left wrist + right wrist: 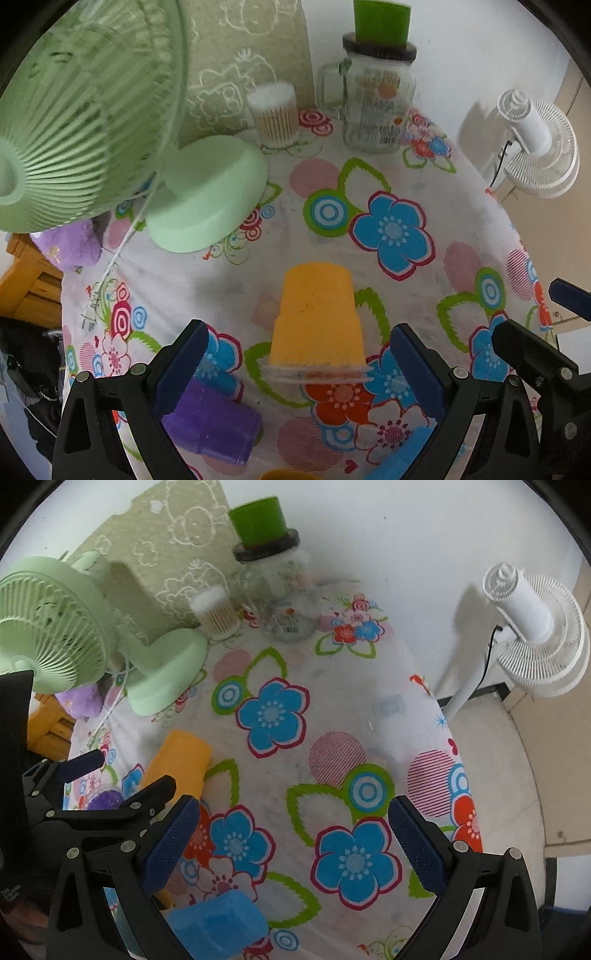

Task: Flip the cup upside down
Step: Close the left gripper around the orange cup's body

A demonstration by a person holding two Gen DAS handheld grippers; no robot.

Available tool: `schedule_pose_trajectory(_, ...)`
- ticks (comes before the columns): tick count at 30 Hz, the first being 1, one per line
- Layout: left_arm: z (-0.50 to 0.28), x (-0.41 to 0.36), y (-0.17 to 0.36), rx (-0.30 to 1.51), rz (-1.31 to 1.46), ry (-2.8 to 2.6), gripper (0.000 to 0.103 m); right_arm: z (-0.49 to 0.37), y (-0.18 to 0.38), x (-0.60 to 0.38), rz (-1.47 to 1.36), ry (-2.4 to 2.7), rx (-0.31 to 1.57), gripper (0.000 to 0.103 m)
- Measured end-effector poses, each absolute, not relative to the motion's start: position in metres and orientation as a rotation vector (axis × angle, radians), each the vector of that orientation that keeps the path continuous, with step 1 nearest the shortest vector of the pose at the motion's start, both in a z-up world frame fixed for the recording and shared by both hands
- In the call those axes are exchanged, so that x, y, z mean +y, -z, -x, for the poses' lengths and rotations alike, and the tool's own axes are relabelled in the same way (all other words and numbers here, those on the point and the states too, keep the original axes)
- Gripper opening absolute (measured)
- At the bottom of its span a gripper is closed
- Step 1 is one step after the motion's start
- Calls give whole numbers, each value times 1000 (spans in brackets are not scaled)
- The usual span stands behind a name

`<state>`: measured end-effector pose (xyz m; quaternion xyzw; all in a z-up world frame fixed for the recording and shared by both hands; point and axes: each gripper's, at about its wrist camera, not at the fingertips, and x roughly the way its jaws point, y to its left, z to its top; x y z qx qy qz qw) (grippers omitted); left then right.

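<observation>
An orange cup (316, 319) stands upside down on the flowered tablecloth (388, 177), its clear rim down. My left gripper (299, 365) is open, its blue-padded fingers (183, 363) on either side of the cup and apart from it. The cup also shows in the right wrist view (177, 762), behind the left gripper (110, 775). My right gripper (293, 840) is open and empty over the cloth, to the right of the cup.
A purple cup (212, 422) lies on its side at the front left. A blue cup (218, 925) lies near the front. A green desk fan (92, 107), a cotton-swab tub (275, 114) and a glass jar (376, 99) with a green cup (380, 22) on top stand at the back. A white fan (532, 627) stands beyond the table's right edge.
</observation>
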<state>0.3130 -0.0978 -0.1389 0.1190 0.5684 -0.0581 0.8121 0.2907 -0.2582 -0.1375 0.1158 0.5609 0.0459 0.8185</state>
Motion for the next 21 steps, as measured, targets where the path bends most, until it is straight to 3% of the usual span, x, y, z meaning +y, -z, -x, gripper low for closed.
schedule_pose_trajectory(13,-338,-99,185,1349,-300,120,94,-314,181,-256,-306,-119,1290,103)
schedule_pose_trajectory(15,-340,-100,192,1373,-298,128,90,-315,187,-255,-308,-121,1303,103)
schedule_pose_trajectory(18,-339,-101,201,1406,-292,143,74,-316,193,-255,-307,-121,1313,103)
schedule_pose_trajectory(21,-338,-102,201,1397,-307,146,71,-315,197,-257,-314,-119,1319,103)
